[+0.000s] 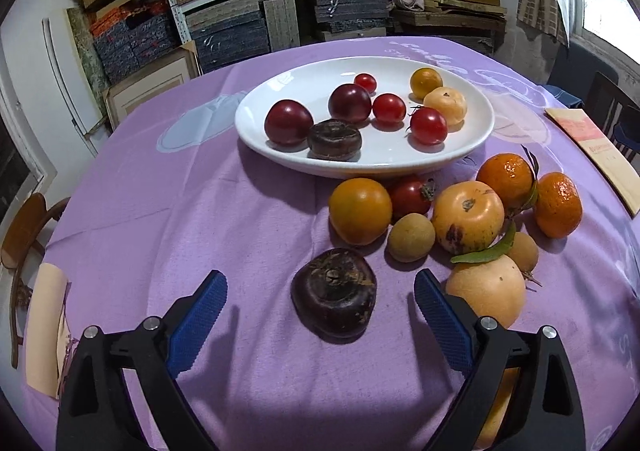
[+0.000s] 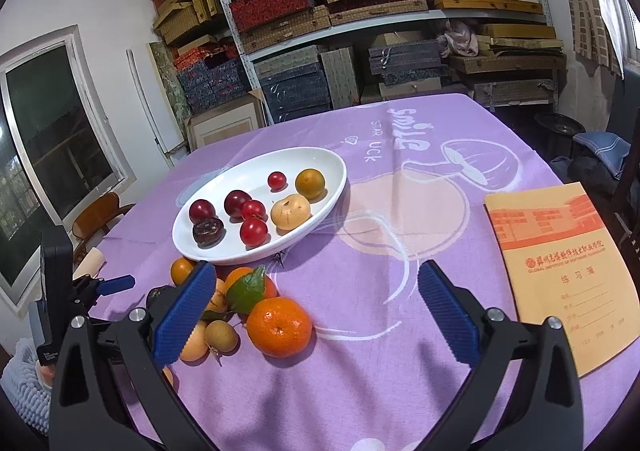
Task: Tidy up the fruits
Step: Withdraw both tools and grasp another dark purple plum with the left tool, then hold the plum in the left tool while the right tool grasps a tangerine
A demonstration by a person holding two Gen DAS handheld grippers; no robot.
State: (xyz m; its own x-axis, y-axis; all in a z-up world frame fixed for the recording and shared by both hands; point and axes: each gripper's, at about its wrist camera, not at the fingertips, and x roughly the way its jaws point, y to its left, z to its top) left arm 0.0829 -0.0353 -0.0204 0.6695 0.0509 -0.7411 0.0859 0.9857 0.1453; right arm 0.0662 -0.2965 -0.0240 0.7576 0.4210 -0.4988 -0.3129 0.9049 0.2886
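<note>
Left tongs stand wide apart, straddling the dark water chestnut on the tabletop, just short of the white plate; right tongs likewise apart, empty. Risk: the right-hand pad, close against a pale fruit, may nudge it on closing; the squat chestnut could slip.

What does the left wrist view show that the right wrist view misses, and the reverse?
Left wrist only: the dark water chestnut lying on the cloth in front of the open left gripper, untouched.

Right wrist only: the whole orange exercise book, the "smile" print and the open, empty right gripper.

Both: the white plate holding eight fruits, and the fruit pile beside it, including a mandarin.
</note>
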